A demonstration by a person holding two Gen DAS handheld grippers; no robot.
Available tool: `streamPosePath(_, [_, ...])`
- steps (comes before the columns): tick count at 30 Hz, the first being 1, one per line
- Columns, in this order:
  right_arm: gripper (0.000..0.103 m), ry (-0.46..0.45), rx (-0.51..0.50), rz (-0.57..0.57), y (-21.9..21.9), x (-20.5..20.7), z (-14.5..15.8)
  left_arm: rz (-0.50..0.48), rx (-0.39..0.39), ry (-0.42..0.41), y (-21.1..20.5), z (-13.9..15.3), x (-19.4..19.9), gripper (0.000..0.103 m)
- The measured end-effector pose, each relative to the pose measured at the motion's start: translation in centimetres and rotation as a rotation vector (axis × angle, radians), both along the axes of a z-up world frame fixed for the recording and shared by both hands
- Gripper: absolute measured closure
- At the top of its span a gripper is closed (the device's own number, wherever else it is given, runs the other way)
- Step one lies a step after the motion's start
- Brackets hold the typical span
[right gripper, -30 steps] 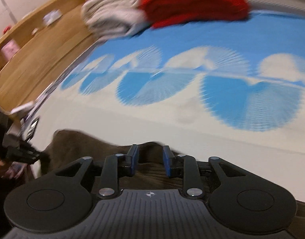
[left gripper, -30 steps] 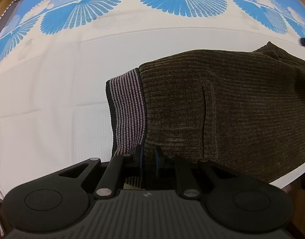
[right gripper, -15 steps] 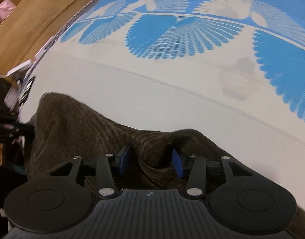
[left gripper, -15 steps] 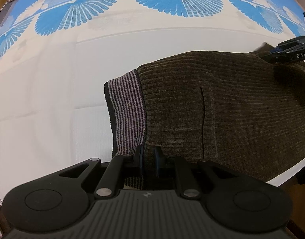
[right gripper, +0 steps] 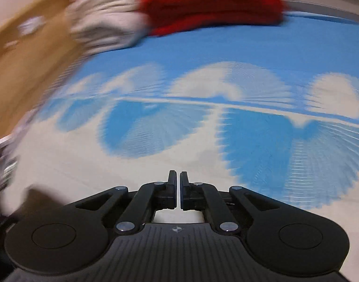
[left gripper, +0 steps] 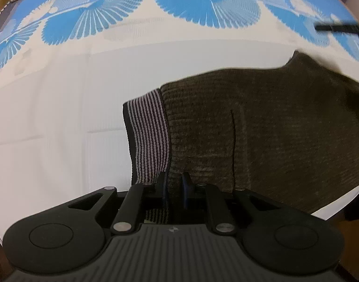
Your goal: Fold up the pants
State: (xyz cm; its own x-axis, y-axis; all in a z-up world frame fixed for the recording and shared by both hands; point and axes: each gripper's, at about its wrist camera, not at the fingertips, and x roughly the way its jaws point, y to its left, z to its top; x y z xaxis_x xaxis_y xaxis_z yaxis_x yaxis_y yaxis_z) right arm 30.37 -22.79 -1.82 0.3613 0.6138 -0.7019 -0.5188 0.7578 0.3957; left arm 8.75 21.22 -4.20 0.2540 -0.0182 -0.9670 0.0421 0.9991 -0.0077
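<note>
Dark olive ribbed pants (left gripper: 261, 129) lie folded on the bed, with a purple-and-black striped waistband (left gripper: 147, 129) at their left end. My left gripper (left gripper: 174, 183) is shut on the pants' near edge, next to the waistband. My right gripper (right gripper: 177, 188) is shut and empty, raised above the sheet; this view is blurred by motion. Only a dark corner of the pants (right gripper: 36, 199) shows at its lower left. A blurred black part of the right gripper (left gripper: 339, 28) crosses the top right of the left wrist view.
The sheet (left gripper: 62, 117) is white with blue fan shapes. A red folded pile (right gripper: 212, 2) and a grey-white pile (right gripper: 102, 21) lie at the far end. A wooden floor (right gripper: 19, 70) is at the left. The bed's near edge (left gripper: 339, 209) runs past the pants.
My right gripper let go of the pants, shut, and swung up and away from them. My left gripper kept its hold with little movement.
</note>
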Motion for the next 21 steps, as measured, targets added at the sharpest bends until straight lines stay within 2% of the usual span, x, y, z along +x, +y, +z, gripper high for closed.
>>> streamPosePath(3, [0.098, 0.053, 0.016, 0.228, 0.5, -2.4, 0.5, 0.006, -0.015, -0.039, -0.2, 1.0, 0.0, 0.080])
streamPosePath(6, [0.098, 0.147, -0.014, 0.417, 1.5, -5.0, -0.4, -0.001, -0.030, -0.067, -0.9, 1.8, 0.3, 0.079])
streamPosePath(7, [0.098, 0.169, -0.040, 0.465, 1.8, -6.0, -0.9, -0.009, -0.036, -0.075, -1.3, 2.0, 0.3, 0.079])
streamPosePath(9, [0.099, 0.137, -0.131, 0.503, 2.1, -7.5, -1.7, -0.032, -0.039, -0.083, -2.3, 2.2, 0.5, 0.079])
streamPosePath(12, [0.103, 0.089, -0.338, 0.357, 0.3, -7.0, -4.1, -0.059, -0.034, -0.095, -3.7, 2.5, 0.8, 0.079])
streamPosePath(14, [0.103, 0.142, -0.243, 0.245, -2.8, -5.9, -4.0, -0.069, -0.043, -0.105, -4.6, 2.8, 0.9, 0.079])
streamPosePath(21, [0.103, 0.165, -0.236, 0.094, -12.4, -8.2, -3.8, -0.103, -0.057, -0.139, -7.5, 3.7, 2.0, 0.079])
